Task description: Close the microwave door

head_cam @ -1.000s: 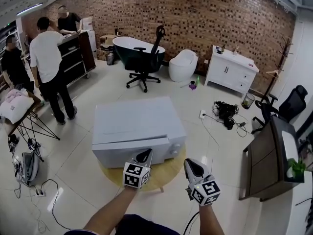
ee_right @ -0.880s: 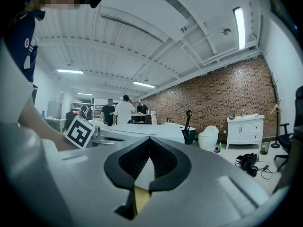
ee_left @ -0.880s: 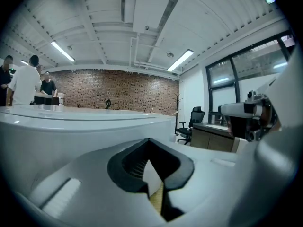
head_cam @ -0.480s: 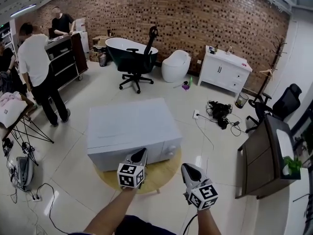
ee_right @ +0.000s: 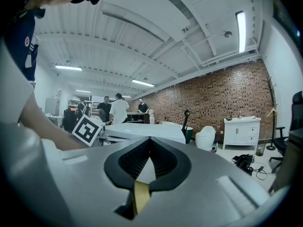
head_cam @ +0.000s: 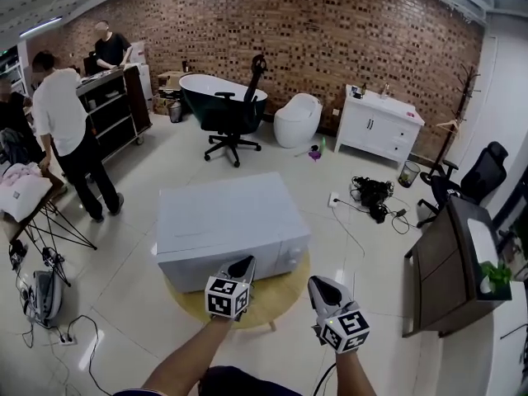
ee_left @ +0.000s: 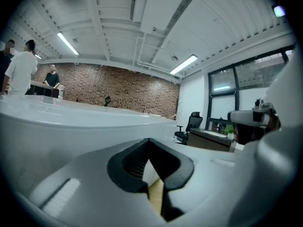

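A large room with a red brick wall (head_cam: 330, 40) across the top of the frame and a pale tiled floor (head_cam: 371, 246) filled the head view. A dark bathtub (head_cam: 202, 93) stood against the wall at upper centre, with a black office chair (head_cam: 235, 118) in front of it and a white cabinet (head_cam: 381, 126) to the right. A person in a white shirt (head_cam: 62, 110) stood at the upper left. In the middle of the frame sat the white microwave (head_cam: 227, 213) on a round wooden tabletop (head_cam: 276, 299), its door lying flush with the front, shut. Below it, at lower centre, two forearms reached up from the bottom edge. The left gripper (head_cam: 244, 261) pointed at the microwave's front face, its tip just in front of the door. The right gripper (head_cam: 320, 284) hovered to the right of it, over the tabletop's right edge, apart from the microwave. In each gripper view the black fingers (ee_left: 124, 169) of the left and the fingers (ee_right: 165, 167) of the right were pressed together at their tips, with nothing held between them.
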